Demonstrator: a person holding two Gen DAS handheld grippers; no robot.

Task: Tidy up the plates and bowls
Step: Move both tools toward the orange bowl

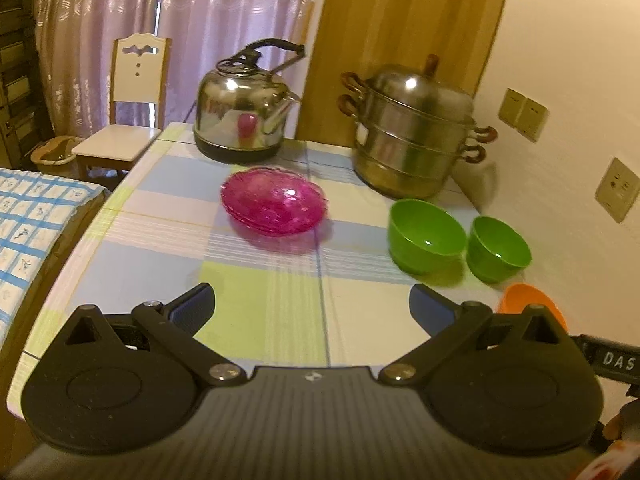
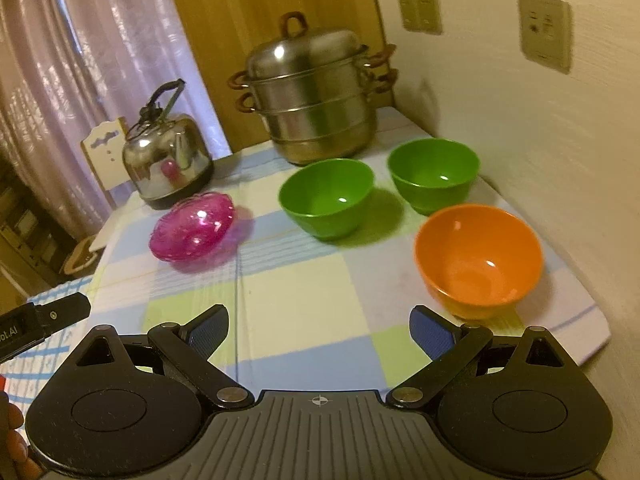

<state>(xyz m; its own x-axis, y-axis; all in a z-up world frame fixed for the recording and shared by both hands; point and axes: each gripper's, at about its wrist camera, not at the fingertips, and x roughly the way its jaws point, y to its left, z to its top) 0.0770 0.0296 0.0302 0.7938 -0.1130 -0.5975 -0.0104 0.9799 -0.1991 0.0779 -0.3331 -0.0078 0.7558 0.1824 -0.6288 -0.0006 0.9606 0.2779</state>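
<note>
Both grippers hang over the near edge of the table with nothing in them. The left gripper point(image 1: 312, 304) has its blue pads spread wide over bare checked cloth, and the right gripper point(image 2: 319, 330) is splayed the same way, empty.

Beyond the left one sits the pink plate stack point(image 1: 274, 206), which looks like several glass plates nested together, though the blur makes the count uncertain. Beyond the right one, nearest, is the orange bowl point(image 2: 478, 260), standing alone near the wall. Farther back the two green bowls stand just beside each other, one toward the middle point(image 2: 326, 202) and one by the wall point(image 2: 434, 174), each upright and separate. The kettle point(image 2: 166, 160) and the steamer pot point(image 2: 316, 100) stand at the far end of the table point(image 2: 320, 280).

I would say the plates are gathered and the bowls come next. The right gripper would need to reach a bowl's rim, pinch its wall, and nest it into another.
</note>
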